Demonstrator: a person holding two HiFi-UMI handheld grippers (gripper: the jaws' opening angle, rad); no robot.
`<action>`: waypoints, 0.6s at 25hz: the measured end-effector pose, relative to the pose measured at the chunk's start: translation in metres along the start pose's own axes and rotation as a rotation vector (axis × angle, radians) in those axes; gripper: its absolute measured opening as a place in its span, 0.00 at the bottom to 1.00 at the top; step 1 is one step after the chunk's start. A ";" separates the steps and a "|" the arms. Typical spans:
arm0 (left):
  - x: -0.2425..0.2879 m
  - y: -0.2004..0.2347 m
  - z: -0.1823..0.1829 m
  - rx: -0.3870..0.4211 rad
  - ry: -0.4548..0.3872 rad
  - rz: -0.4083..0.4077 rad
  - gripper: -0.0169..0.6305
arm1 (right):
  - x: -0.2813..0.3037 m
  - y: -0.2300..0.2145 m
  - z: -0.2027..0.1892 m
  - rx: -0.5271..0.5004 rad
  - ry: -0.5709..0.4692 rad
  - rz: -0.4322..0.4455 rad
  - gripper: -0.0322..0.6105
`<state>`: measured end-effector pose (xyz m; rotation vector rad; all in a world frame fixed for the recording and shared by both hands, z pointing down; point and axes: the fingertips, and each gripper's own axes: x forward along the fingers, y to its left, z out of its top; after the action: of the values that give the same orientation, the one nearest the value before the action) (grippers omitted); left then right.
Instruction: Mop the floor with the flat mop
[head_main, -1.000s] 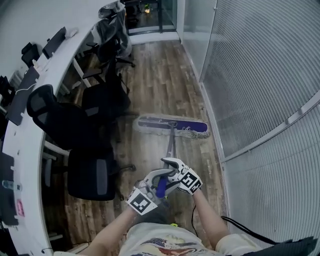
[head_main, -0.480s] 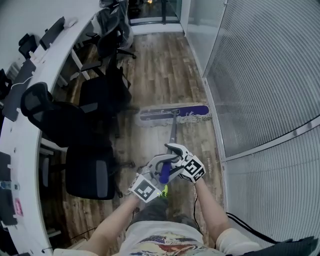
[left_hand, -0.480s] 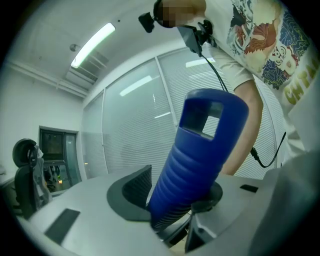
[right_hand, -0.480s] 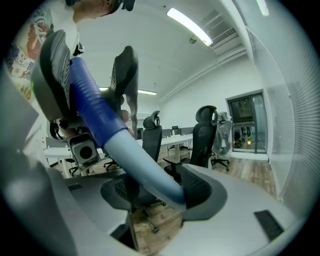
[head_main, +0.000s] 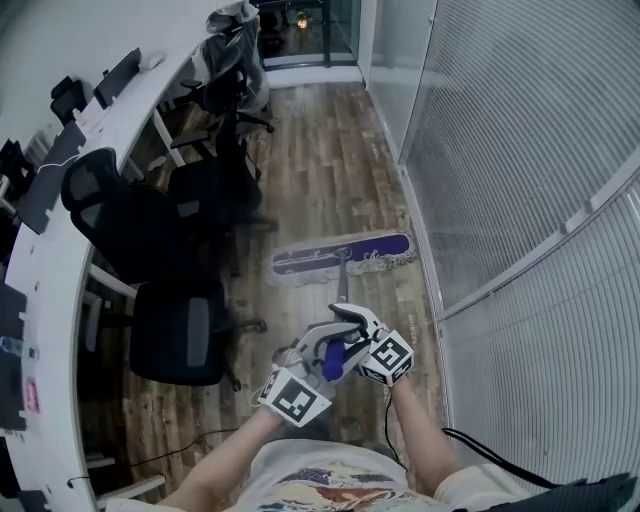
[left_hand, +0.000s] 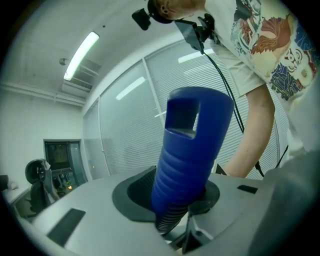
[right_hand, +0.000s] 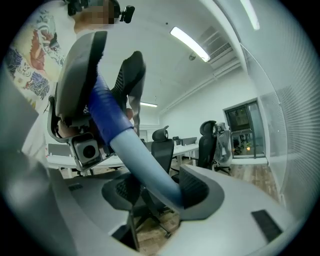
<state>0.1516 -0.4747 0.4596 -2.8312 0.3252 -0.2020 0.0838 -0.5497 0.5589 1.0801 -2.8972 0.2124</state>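
Note:
The flat mop's purple and white head (head_main: 340, 252) lies slanted on the wooden floor (head_main: 320, 150) near the glass wall. Its pole (head_main: 342, 285) rises to a blue ribbed grip (head_main: 332, 360) in front of me. My left gripper (head_main: 318, 352) holds the blue grip (left_hand: 192, 150) at its top end, and its jaws have just been closing on it. My right gripper (head_main: 345, 325) clasps the pale pole (right_hand: 145, 165) just below the blue part; its jaws have also just been closing. In both gripper views the handle fills the gap between the pads.
Black office chairs (head_main: 180, 340) (head_main: 110, 225) stand at the left along a curved white desk (head_main: 60, 250). A glass partition with blinds (head_main: 520, 180) runs along the right. A black cable (head_main: 480, 445) trails by my right arm.
The mop head slid away from me and then came back, and it now lies more slanted. Both grippers stayed on the handle and sit a little lower in the head view.

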 end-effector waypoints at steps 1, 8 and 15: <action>-0.007 -0.031 0.010 0.005 0.016 -0.001 0.20 | -0.022 0.025 -0.003 0.000 -0.005 0.007 0.38; -0.057 -0.253 0.077 0.020 0.072 0.044 0.19 | -0.178 0.207 -0.031 -0.039 -0.015 0.056 0.37; -0.091 -0.390 0.137 0.008 0.070 0.056 0.18 | -0.282 0.325 -0.035 -0.085 0.014 0.093 0.33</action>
<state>0.1657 -0.0529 0.4346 -2.8074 0.4175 -0.2900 0.0847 -0.1188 0.5320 0.9278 -2.9172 0.0985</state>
